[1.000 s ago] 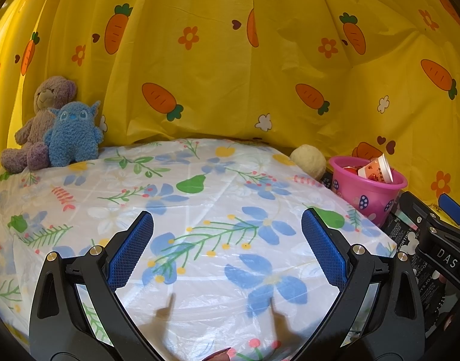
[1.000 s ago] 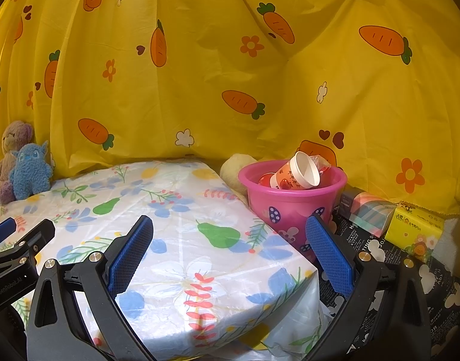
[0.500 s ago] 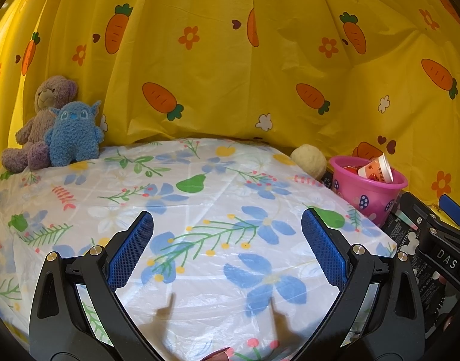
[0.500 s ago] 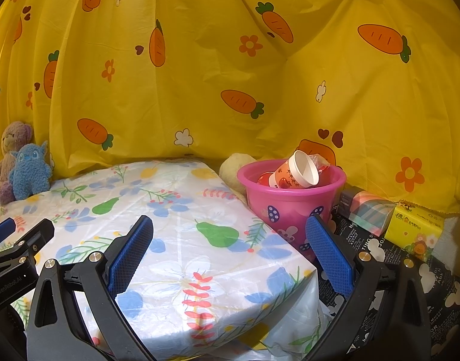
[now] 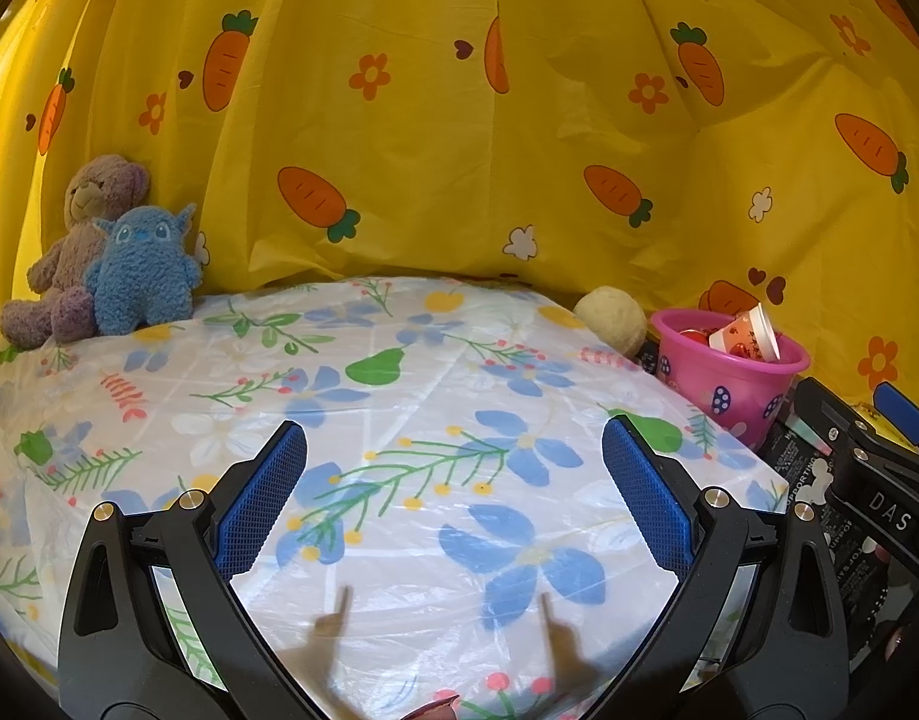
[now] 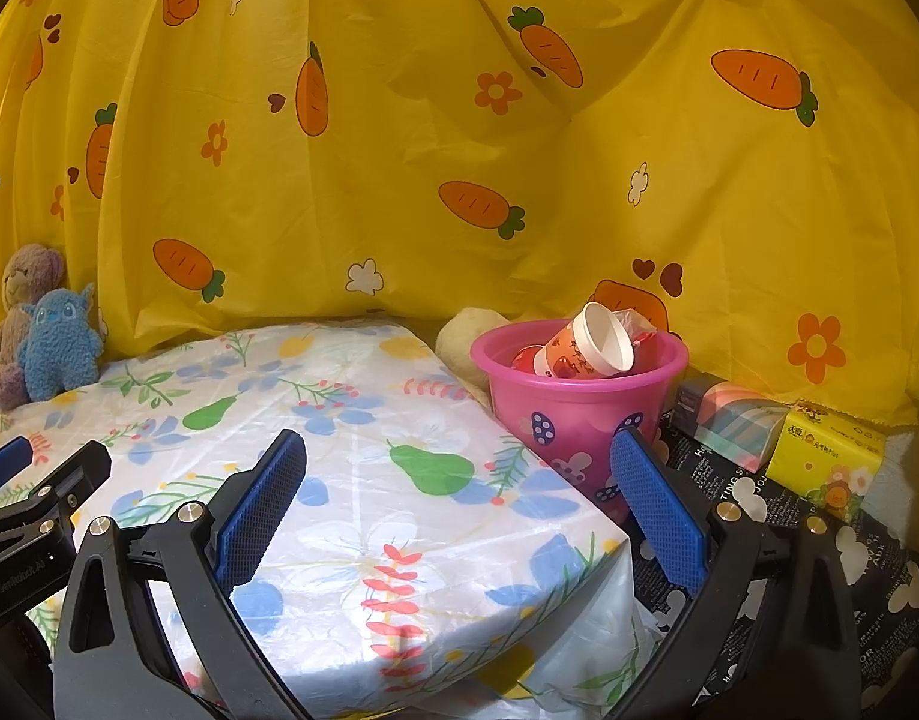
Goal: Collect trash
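Yellow carrot-print curtain [image 5: 459, 138] backs the whole scene; floral plastic cloth [image 5: 399, 420] covers the table. Left wrist view: left gripper [image 5: 453, 480] spread wide and empty, hovering over bare cloth near the front edge, its shadow falling on the cloth just below. Far left, bear [image 5: 75, 240] and blue plush [image 5: 141, 276] sit against the curtain, seemingly parked out of the work area. Far right, just off the table corner, pink bucket [image 5: 729, 384] stands upright, placed low beside the table, likely so trash can be dropped in from the edge; cup [image 5: 750, 339] lies tilted inside on other red items. Pale ball [image 5: 612, 321] sits just beside the bucket, on its left. No loose trash shows on the cloth, so collecting looks finished or nearly so. Right wrist view: right gripper [image 6: 459, 501] likewise spread and empty, held over the table's near right corner, facing the bucket [image 6: 579, 414]. Cup [image 6: 591, 345] rests mouth-outward against the rim, with a crumpled clear wrapper behind it. Right of the bucket, on a black printed mat [image 6: 789, 540], lie a striped pack [image 6: 729, 420] and a yellow tissue pack [image 6: 825, 456], touching; whether they count as trash cannot be told.
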`<state>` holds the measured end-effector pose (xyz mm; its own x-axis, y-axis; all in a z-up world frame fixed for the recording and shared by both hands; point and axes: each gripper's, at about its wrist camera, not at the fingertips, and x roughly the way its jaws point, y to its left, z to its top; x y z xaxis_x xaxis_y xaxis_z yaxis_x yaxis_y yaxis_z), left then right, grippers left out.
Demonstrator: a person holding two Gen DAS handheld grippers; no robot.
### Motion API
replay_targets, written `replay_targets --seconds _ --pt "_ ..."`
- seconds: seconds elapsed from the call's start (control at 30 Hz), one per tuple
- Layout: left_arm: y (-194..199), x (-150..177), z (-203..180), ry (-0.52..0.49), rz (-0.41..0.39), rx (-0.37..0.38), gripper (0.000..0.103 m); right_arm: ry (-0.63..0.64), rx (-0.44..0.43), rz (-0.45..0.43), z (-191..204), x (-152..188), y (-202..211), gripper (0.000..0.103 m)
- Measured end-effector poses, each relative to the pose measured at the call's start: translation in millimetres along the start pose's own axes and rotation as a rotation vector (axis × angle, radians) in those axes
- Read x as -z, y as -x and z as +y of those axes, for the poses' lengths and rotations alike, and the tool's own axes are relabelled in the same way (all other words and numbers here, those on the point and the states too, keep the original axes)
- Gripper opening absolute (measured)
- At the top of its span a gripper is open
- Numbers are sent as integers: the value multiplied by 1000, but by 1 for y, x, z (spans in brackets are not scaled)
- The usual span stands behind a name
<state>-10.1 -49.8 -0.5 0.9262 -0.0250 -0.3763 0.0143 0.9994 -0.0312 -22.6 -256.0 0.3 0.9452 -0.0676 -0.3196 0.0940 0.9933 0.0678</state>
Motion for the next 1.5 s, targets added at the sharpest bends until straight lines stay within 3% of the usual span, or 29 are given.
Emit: replay_targets --seconds 1.5 --pt "-2 -3 -3 -15 8 18 97 -1 4 -3 0 -1 0 98"
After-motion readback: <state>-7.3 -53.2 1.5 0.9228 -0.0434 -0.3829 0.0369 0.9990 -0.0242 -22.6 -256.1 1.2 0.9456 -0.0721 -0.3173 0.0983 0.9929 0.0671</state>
